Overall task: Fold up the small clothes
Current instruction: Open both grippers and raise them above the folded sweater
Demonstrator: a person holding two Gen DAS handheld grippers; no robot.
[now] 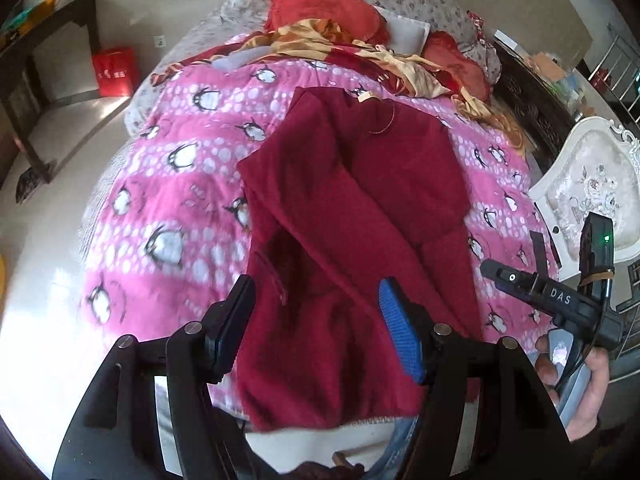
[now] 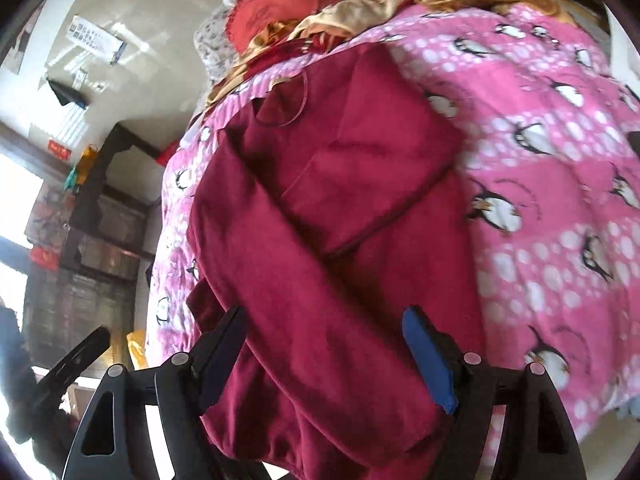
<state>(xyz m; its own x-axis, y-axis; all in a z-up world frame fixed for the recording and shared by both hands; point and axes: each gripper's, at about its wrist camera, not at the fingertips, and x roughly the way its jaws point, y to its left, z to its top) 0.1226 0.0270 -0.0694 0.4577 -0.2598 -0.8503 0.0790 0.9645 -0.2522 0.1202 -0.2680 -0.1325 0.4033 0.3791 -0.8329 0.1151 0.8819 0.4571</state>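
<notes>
A dark red long-sleeved top [image 1: 352,208] lies on a pink penguin-print blanket [image 1: 172,184] on the bed, both sleeves folded in across its body. It also shows in the right wrist view [image 2: 320,216]. My left gripper [image 1: 316,300] is open, hovering over the top's near hem, with the cloth between the spread fingers but not pinched. My right gripper [image 2: 324,344] is open above the near sleeve and hem. It also shows at the right in the left wrist view [image 1: 520,280], held in a hand.
Red and gold bedding and red cushions [image 1: 320,4] are piled at the bed's far end. A white ornate chair [image 1: 592,184] stands to the right of the bed. A dark desk [image 1: 44,60] and a red bag [image 1: 114,70] are at the left on the pale floor.
</notes>
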